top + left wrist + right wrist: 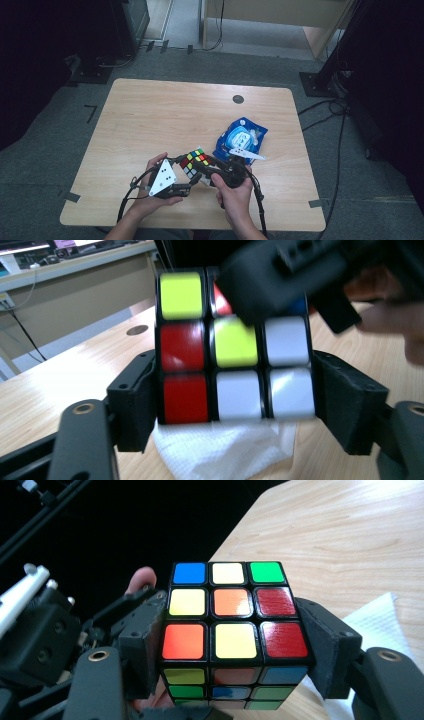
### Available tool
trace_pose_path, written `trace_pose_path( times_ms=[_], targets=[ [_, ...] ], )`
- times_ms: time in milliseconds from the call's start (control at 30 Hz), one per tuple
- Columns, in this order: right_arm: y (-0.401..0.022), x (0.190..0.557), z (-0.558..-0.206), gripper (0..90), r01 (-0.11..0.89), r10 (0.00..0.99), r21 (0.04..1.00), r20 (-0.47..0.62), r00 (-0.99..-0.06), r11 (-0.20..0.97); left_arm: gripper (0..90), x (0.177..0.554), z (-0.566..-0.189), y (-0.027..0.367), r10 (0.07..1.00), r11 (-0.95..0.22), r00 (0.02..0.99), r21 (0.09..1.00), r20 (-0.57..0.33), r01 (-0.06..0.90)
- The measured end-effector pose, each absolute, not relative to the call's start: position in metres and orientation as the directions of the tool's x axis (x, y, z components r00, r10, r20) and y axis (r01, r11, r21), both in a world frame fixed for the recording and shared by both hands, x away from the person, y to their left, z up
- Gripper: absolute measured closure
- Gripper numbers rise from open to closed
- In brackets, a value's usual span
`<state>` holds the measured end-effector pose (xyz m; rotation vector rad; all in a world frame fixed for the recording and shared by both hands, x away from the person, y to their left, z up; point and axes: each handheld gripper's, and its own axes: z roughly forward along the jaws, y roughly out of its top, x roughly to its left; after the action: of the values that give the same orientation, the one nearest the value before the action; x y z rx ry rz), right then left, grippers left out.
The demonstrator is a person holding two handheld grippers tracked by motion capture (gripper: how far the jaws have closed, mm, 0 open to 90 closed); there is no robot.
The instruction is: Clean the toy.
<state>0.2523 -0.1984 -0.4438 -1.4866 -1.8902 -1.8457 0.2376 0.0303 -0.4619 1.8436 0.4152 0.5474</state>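
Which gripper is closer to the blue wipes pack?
Right. The right gripper is beside the blue wipes pack, both grippers' fingers flanking the cube; the left gripper sits farther left.

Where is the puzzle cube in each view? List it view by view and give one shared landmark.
High view: puzzle cube low centre, between both grippers.
Left gripper view: cube centre, between the left gripper jaws.
Right gripper view: cube centre, between the right gripper jaws.
Shared landmark: white tissue on the table beneath the cube.

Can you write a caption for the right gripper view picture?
Puzzle cube clamped between the right gripper jaws above a wooden table.
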Motion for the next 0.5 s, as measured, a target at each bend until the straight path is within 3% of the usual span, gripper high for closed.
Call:
trace_pose_path(
  times_ms=[500],
  targets=[
    [-0.226, 0.267, -0.427, 35.0, 0.737, 0.499, 0.658, 0.696, -0.516, -0.154, 21.4, 0.241, -0.467, 0.035, 0.541, -0.392, 0.803, 0.920, 0.248, -0.019]
  ],
)
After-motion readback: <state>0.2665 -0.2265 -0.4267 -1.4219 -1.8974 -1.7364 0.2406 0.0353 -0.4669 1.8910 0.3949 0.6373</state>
